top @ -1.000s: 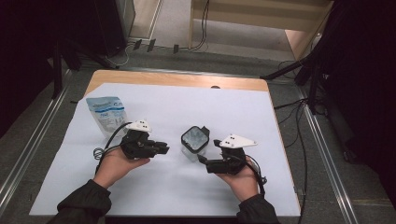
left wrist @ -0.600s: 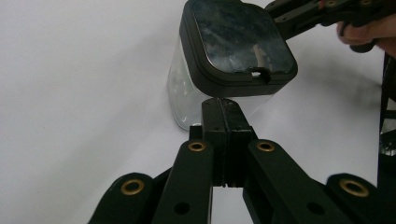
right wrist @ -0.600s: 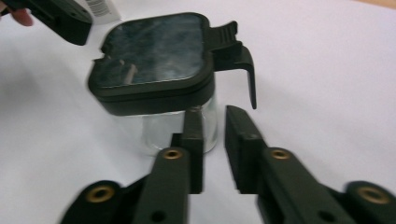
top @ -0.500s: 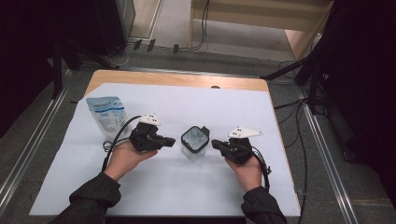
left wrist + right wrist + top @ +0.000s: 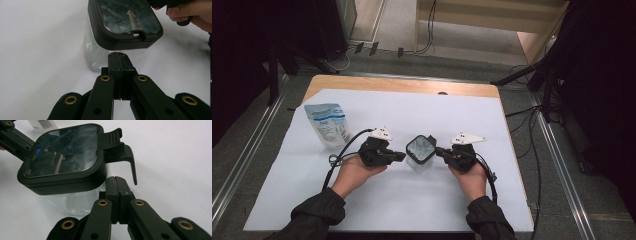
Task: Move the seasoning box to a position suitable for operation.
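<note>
In the high view, the clear container (image 5: pixel 420 150) stands at the frame's centre between the left gripper (image 5: pixel 398 156) and right gripper (image 5: pixel 441 151). In both gripper views the jaws are pressed together, pinching nothing. The container looks light, stiff and slippery; the black lid (image 5: pixel 62 165) or its latch (image 5: pixel 125 152) seems the best hold.

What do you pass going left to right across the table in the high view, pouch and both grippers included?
Blue-and-white pouch → left gripper, jaws shut → clear container with a black lid → right gripper, jaws shut.
</note>
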The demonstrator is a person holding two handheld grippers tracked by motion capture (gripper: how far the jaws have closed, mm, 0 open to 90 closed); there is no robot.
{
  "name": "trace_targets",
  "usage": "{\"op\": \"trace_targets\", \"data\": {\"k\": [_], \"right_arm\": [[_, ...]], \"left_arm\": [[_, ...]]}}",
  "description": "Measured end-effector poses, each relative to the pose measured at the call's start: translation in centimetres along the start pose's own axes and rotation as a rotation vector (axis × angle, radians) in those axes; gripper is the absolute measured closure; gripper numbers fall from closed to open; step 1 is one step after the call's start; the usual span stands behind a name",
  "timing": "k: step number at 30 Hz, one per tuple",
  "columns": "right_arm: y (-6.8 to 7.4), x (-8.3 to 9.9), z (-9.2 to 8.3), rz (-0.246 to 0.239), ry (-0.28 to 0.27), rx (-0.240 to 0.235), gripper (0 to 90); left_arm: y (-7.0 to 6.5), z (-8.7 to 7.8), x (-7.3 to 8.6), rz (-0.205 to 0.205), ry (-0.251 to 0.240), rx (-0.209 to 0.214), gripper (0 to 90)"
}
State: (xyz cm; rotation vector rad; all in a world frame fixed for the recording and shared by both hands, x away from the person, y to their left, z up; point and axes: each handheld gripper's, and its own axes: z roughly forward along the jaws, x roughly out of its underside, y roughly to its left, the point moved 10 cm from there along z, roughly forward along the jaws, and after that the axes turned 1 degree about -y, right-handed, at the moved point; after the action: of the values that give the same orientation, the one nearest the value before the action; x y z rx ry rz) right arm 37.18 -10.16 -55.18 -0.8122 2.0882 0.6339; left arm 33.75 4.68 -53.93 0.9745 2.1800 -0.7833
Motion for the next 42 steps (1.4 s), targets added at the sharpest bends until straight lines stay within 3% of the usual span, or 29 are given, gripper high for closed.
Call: {"op": "trace_targets", "data": {"k": [6,9,25,32,36,42], "right_arm": [[0.3,0.1,0.0,-0.005,0.007,-0.002,90.0],[0.7,0.1,0.1,-0.004,0.013,-0.004,90.0],[2.9,0.1,0.3,-0.014,0.024,-0.038,90.0],[4.0,0.3,0.7,-0.044,0.045,-0.061,90.0],[4.4,0.4,0.9,-0.063,0.061,-0.071,90.0],[4.3,0.3,0.1,-0.052,0.074,-0.107,90.0]], "left_arm": [[0.0,0.2,-0.2,-0.007,-0.017,0.003,90.0],[0.3,0.0,0.0,-0.005,-0.003,-0.013,90.0],[2.0,-0.9,0.1,-0.043,-0.021,-0.037,90.0],[2.7,-1.5,0.4,-0.049,-0.020,-0.056,90.0],[2.9,-1.7,0.4,-0.041,-0.023,-0.040,89.8],[3.1,-2.5,0.9,-0.003,-0.002,-0.031,79.4]]}}
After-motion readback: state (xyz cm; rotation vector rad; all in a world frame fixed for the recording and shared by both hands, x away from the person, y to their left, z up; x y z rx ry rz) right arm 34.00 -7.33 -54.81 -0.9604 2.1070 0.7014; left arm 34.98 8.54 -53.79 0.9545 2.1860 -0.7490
